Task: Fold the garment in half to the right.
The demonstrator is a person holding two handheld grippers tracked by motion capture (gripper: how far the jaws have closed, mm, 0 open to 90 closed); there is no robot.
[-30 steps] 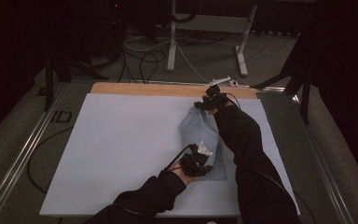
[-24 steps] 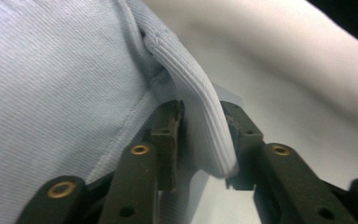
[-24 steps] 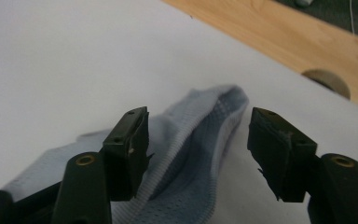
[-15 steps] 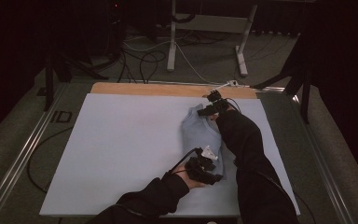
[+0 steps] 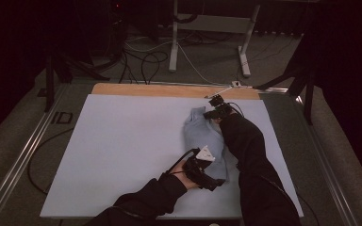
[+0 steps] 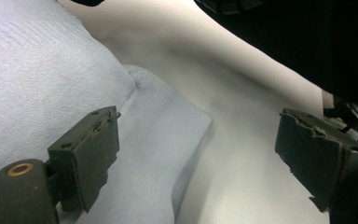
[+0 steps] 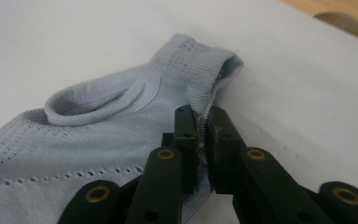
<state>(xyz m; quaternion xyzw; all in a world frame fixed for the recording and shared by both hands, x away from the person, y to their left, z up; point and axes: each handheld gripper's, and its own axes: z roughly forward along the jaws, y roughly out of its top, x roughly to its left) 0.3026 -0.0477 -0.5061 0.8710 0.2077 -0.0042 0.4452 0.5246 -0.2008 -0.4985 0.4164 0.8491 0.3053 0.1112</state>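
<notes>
High view: dim, grainy, room beyond the white table (image 5: pixel 122 155) nearly black; sleeves lose detail. Left gripper view: bright, soft focus, near jaws blurred, broad dark shadow at upper right. Right gripper view: evenly lit, jaws sharp, far background blurred

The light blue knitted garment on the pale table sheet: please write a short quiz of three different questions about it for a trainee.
1. True or false: the right gripper has its jaws closed on the ribbed edge of the light blue knitted garment.
2. Which gripper has its jaws wide apart? A) left gripper B) right gripper
3. Fill in: the garment lies on a pale ___ sheet that covers the table.

Key: 1 true; 2 A, its jaws have just been opening, with one pad over the cloth and the other over bare sheet; 3 blue-grey.
</notes>
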